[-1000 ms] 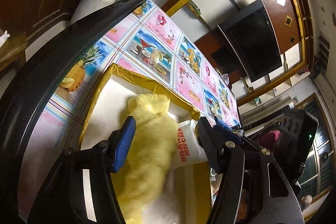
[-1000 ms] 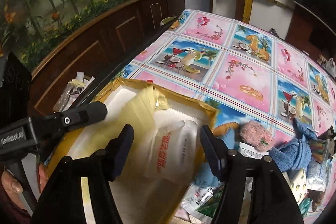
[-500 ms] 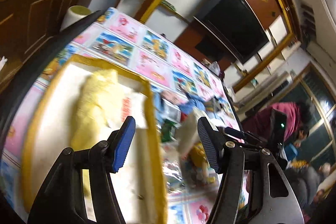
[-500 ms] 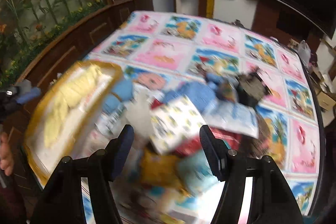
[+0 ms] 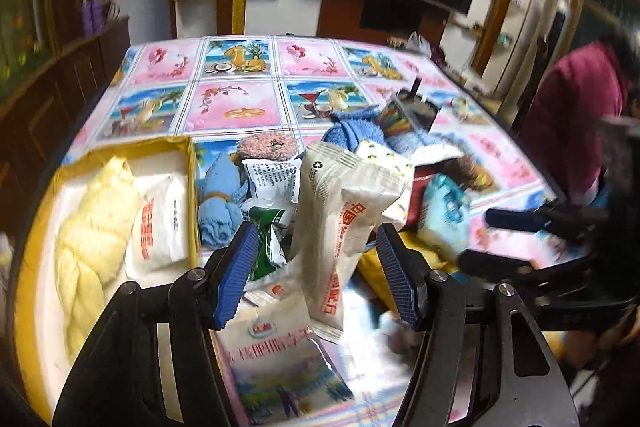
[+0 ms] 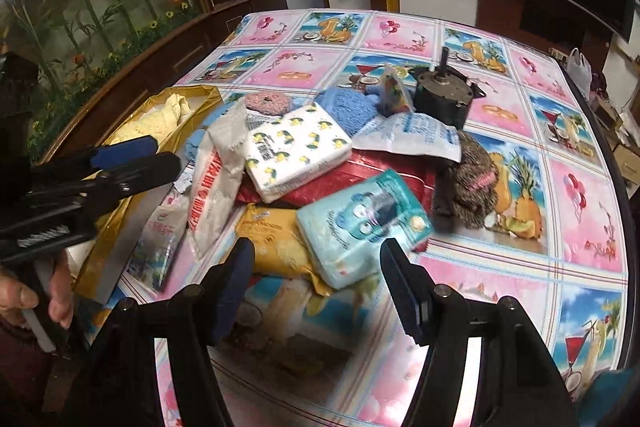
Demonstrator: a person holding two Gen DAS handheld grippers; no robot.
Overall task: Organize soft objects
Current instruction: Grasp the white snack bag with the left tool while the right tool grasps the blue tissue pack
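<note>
While a second ago both claws hung over gold box, both now face pile.

Left wrist: left claw (image 5: pixel 314 273) apart, empty, swung right off gold box (image 5: pixel 191 187) to white pouch (image 5: pixel 344 239) leaning upright in pile. Yellow plush (image 5: pixel 94 227) and white packet (image 5: pixel 160 223) lie in box, placed.

Right wrist: right claw (image 6: pixel 316 285) apart, empty, above teal tissue pack (image 6: pixel 360 227) at near edge of pile on tabletop (image 6: pixel 520 187). Likely next pick.

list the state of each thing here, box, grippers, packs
gold box: open, holds yellow plush and white pack
left gripper: open, empty
right gripper: open, empty
lemon-print tissue pack: sealed, atop the pile
blue tissue pack: sealed, tilted
</note>
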